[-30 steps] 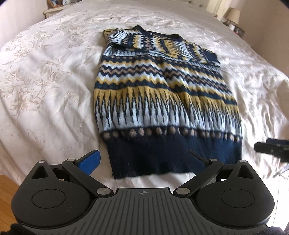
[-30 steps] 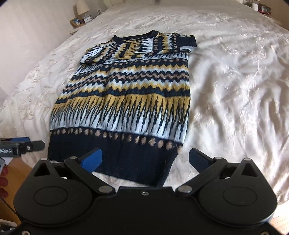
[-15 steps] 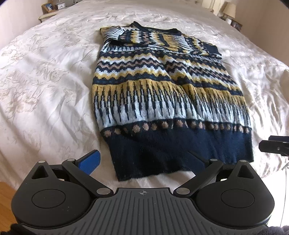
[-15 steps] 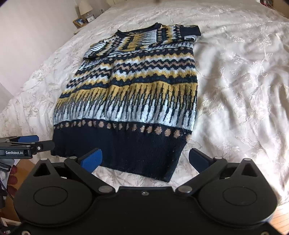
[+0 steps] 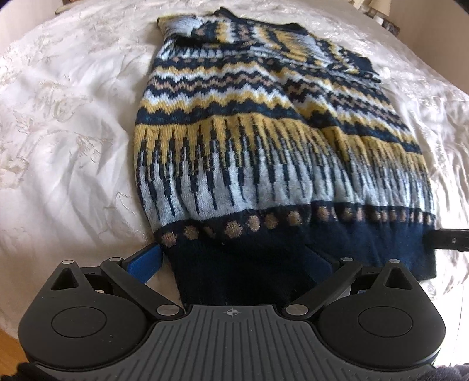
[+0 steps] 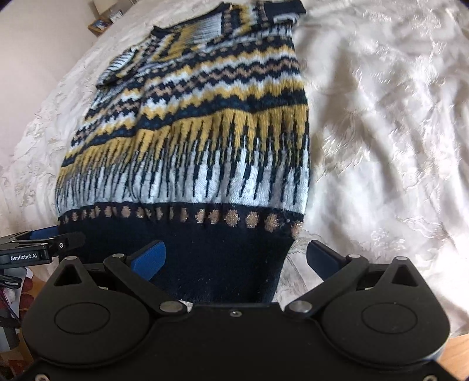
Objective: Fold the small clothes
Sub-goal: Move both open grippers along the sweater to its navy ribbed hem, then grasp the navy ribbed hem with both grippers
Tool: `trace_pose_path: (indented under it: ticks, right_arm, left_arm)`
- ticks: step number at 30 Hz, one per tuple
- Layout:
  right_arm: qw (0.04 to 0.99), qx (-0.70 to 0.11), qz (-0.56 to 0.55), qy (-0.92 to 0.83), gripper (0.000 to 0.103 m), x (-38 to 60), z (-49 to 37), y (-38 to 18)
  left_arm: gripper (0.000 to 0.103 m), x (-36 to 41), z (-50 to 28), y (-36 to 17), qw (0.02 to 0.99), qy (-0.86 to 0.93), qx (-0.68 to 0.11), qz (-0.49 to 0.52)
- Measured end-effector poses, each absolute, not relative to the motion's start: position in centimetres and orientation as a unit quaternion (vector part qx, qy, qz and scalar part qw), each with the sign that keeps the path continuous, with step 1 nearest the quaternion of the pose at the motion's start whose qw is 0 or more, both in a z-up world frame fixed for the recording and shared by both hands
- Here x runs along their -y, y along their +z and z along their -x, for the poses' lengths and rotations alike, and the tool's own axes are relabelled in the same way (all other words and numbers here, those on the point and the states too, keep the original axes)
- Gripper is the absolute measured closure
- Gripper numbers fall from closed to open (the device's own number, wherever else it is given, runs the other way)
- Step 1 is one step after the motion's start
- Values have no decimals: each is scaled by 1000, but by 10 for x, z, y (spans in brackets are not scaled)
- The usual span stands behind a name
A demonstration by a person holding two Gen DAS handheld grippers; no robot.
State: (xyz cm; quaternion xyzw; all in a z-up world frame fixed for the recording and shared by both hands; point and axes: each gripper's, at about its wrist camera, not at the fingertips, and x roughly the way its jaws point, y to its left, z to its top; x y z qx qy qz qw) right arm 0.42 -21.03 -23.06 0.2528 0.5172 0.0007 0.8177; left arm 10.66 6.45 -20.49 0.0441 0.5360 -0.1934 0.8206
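Both claws nearer sweater [image 5: 263, 140] hem (agape)

A sweater [image 5: 263, 152] lies flat on a bed [image 5: 64, 140], hem nearest both cameras, neck at the far end. The left gripper [image 5: 234, 260] straddles the hem's left corner, one finger on the bed, the other over the hem. The right gripper [image 6: 234, 258] straddles the hem's right corner likewise. A nightstand [image 6: 101, 25] stands beyond the bed's far left.
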Motion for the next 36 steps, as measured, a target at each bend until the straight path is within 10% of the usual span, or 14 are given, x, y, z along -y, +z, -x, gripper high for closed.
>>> trace_pose_path:
  ticks: [36]
  right_arm:
    - [806,-534,-253,35,0,207,-26,-264]
  left_arm:
    - [1,-52,-123,-232,805,-168,-566,-57]
